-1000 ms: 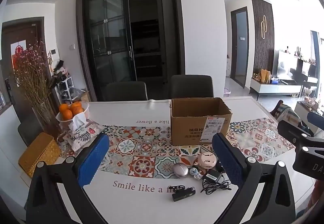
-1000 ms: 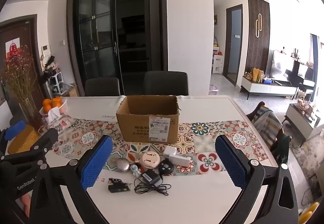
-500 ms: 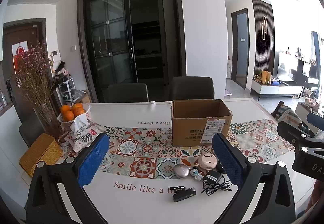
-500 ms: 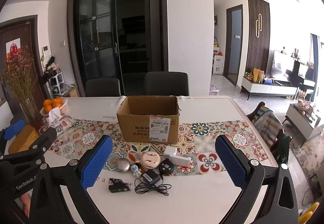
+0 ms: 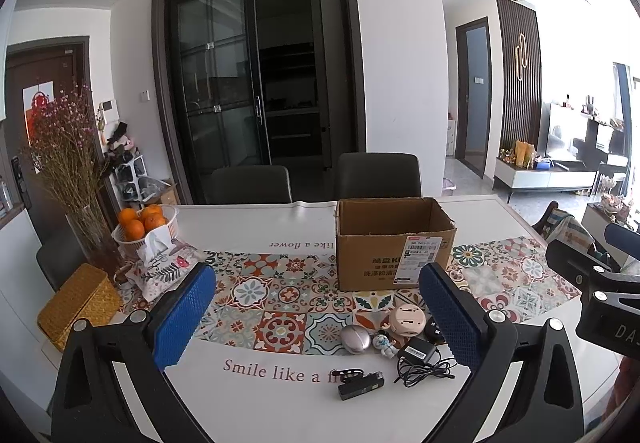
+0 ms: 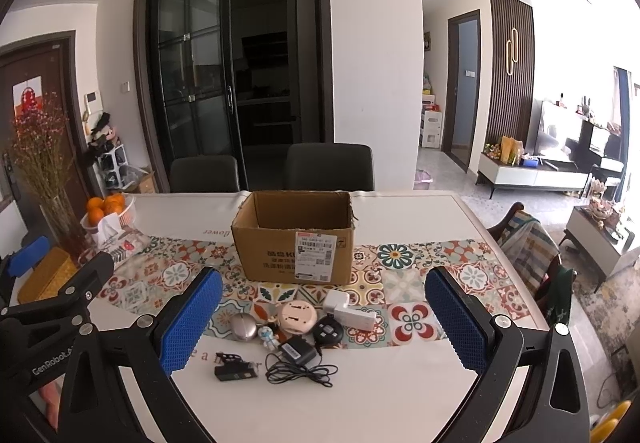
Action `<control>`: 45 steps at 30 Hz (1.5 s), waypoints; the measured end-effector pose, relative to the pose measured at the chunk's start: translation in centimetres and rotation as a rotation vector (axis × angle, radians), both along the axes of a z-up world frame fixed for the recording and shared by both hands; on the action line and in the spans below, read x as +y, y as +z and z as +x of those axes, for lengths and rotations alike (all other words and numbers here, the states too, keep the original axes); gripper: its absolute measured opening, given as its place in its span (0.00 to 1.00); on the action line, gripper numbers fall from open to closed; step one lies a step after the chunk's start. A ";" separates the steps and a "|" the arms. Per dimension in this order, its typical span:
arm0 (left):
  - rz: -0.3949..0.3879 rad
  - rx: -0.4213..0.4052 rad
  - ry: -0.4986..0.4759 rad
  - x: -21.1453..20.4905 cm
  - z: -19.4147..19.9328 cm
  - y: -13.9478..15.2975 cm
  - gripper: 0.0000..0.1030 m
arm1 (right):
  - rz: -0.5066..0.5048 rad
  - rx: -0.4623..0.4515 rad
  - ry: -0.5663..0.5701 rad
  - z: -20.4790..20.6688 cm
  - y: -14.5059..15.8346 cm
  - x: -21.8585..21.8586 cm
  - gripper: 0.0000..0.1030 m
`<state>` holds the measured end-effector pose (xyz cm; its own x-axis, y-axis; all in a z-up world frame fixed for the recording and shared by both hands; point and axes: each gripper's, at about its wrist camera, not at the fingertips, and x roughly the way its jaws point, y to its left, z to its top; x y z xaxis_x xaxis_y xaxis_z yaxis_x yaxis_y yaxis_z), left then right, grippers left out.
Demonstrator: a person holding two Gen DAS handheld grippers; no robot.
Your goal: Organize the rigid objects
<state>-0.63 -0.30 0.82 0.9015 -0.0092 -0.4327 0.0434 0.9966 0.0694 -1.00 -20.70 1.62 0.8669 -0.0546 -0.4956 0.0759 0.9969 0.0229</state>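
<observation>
Both grippers hang above the near edge of the table (image 6: 420, 383), and nothing has gone into the cardboard box (image 6: 294, 239) as far as its visible inside shows. The left gripper (image 5: 316, 313) has its jaws spread wide and empty; the right gripper (image 6: 324, 317) is just as wide, just as empty.

All the small items sit in a loose cluster just in front of the box: a silver mouse (image 6: 244, 326), a tiny figurine (image 6: 267, 337), a round pink gadget (image 6: 296, 317), a white charger block (image 6: 352, 314), a black round disc (image 6: 328, 329), a black adapter with its coiled cable (image 6: 298, 361) and, nearest the camera, a small black device (image 6: 235, 373).

This reads as the opening approach, with no item chosen yet. The next move likely calls for one gripper to drop towards a single piece in front of the box (the white charger on the right side looks an easy start for the right one), close across its narrow sides, then lift over the box's front wall. The adapter's loose cable could snag on its neighbours.
</observation>
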 end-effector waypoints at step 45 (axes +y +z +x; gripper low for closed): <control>-0.003 -0.006 0.004 -0.5 0.4 0.4 1.00 | 0.007 -0.003 0.009 0.1 0.5 -0.5 0.99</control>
<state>-0.27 -0.79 1.18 0.9041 -0.0065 -0.4272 0.0386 0.9970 0.0667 -0.92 -21.24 2.11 0.8689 -0.0429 -0.4932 0.0665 0.9973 0.0304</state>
